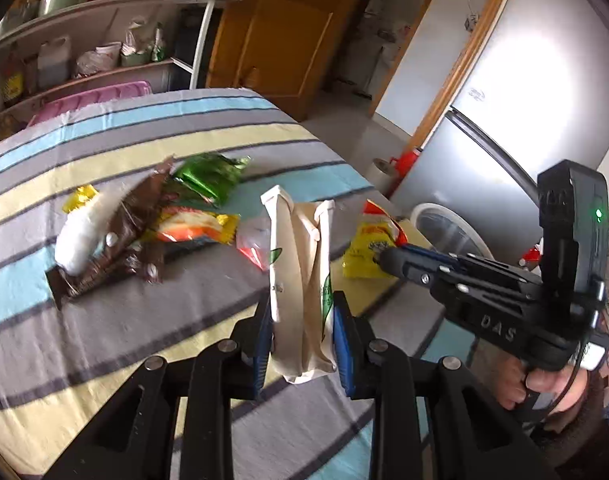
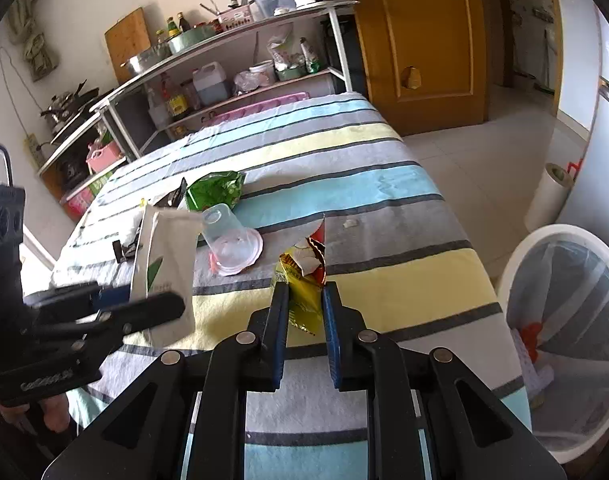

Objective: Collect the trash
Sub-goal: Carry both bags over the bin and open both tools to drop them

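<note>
While both grippers hold trash above the striped table, each piece looks light and soft. The left gripper pinches a cream carton near its lower end, its walls creased in under the pads. The right gripper pinches a yellow wrapper at its lower edge; thin and slippery, it is best held by a bunched fold. More wrappers lie far left, a cup mid-table, and the lined bin stands right of the table.
</note>
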`<state>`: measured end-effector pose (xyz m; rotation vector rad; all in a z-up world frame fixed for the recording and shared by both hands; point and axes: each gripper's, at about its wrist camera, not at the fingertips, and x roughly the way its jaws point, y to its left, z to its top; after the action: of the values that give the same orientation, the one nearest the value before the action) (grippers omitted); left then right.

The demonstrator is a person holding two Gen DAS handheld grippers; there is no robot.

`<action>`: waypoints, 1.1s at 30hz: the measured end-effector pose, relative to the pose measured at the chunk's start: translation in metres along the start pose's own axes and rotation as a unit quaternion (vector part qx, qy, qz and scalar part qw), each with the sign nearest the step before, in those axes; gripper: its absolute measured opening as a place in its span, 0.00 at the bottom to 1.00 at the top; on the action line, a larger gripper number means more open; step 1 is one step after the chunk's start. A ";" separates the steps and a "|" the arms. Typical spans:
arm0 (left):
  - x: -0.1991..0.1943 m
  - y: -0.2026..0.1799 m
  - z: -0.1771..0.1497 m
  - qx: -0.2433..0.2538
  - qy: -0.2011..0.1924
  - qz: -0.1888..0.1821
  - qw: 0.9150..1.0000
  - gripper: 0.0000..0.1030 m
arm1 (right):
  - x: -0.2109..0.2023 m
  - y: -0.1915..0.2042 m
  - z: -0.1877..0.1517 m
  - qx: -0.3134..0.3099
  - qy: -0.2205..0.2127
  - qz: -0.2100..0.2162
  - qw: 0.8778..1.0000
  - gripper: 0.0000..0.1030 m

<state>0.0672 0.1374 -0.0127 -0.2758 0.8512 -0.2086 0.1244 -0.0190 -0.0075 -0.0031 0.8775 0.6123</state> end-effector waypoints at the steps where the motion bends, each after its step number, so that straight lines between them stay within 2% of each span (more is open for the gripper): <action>1: -0.001 -0.002 -0.002 0.005 0.001 0.007 1.000 0.28 | -0.002 -0.002 0.000 0.003 -0.003 0.000 1.000 0.17; 10: -0.021 -0.018 -0.001 0.020 -0.028 0.040 0.999 0.28 | -0.026 -0.011 -0.003 0.010 -0.025 -0.006 1.000 0.16; 18: -0.022 -0.038 0.004 0.035 -0.035 0.047 0.998 0.28 | -0.048 -0.019 -0.010 0.016 -0.044 -0.009 0.999 0.16; 24: -0.021 -0.062 0.012 0.060 -0.042 0.036 0.997 0.28 | -0.069 -0.038 -0.014 0.031 -0.061 -0.021 0.997 0.16; 33: -0.001 -0.118 0.027 0.107 -0.043 0.008 0.993 0.28 | -0.104 -0.077 -0.020 0.059 -0.083 -0.055 0.993 0.16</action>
<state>0.0789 0.0309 0.0430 -0.0761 0.7393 -0.2690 0.0990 -0.1398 0.0361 0.1037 0.7452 0.4499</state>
